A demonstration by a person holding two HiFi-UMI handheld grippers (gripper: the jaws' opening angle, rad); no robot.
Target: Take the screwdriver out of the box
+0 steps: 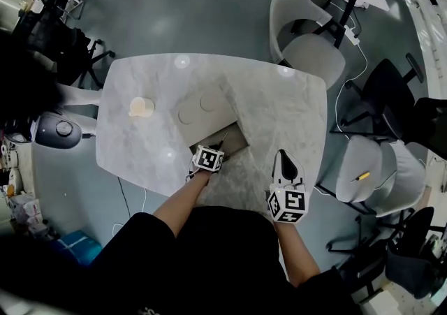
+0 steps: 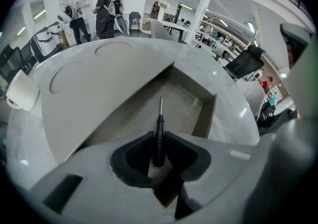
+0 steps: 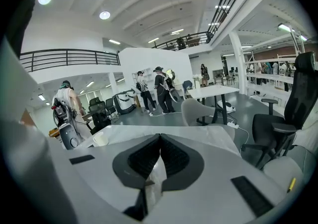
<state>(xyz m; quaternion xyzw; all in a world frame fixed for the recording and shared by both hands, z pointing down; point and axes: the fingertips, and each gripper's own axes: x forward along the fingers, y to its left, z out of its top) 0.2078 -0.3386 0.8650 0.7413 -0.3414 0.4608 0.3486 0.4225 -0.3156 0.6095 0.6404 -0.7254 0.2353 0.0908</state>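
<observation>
A shallow beige box [image 1: 237, 140] lies open on the marble table, its lid [image 1: 201, 107] folded back to the left. In the left gripper view a slim black-handled screwdriver [image 2: 159, 131] points with its metal tip into the box [image 2: 204, 116]. My left gripper [image 2: 159, 142] is shut on the handle, one pad on each side. The head view shows that gripper [image 1: 212, 156] at the box's near edge. My right gripper [image 1: 285, 164] hovers over the table's near right part, apart from the box. Its jaws [image 3: 159, 139] are shut with nothing between them.
A paper cup [image 1: 142, 106] stands on the table's left part, beyond the lid. A white chair [image 1: 306, 35] is at the far side, and more chairs [image 1: 377, 167] stand to the right. Several people [image 3: 161, 88] stand far off in the room.
</observation>
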